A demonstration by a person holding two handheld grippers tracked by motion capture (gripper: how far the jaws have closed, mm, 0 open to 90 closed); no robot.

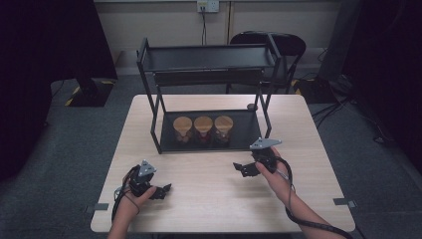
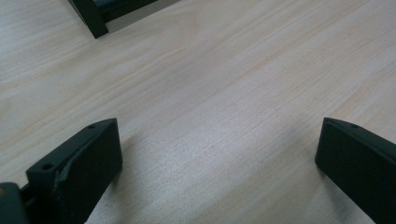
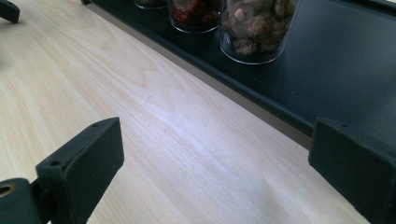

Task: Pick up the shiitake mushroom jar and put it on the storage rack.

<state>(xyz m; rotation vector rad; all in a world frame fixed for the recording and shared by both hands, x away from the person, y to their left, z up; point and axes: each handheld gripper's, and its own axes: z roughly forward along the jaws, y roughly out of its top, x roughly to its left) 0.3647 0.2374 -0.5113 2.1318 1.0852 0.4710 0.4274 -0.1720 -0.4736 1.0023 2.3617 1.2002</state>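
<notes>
My right gripper (image 1: 241, 168) hangs just above the table (image 1: 209, 199) with its two black jaws spread wide and nothing between them; in the right gripper view the bare wood shows through the gap (image 3: 210, 163). It sits towards the right half of the table, just in front of the front right corner of the black rack (image 1: 206, 69). My left gripper (image 1: 164, 190) is down near the front left corner of the table, well apart from the right one, and its two jaws also stand wide with only tabletop between them (image 2: 215, 154).

I count three glass jars (image 1: 203, 130), each with a round wooden lid, standing in one row on the rack's bottom shelf (image 1: 239, 142). They are close side by side towards the left and middle of that shelf, leaving the right part of it bare. In the right gripper view the nearest jar (image 3: 258, 28) holds brown lumpy pieces, the next jar (image 3: 194, 14) holds something red, and the third I cannot make out. The nearest jar stands near the shelf's front edge, ahead of my right jaws and not touched by them.

The rack has two shelves, and the top shelf (image 1: 209, 59) carries nothing that I can see. One dark chair (image 1: 278, 47) stands behind the table's far edge.
</notes>
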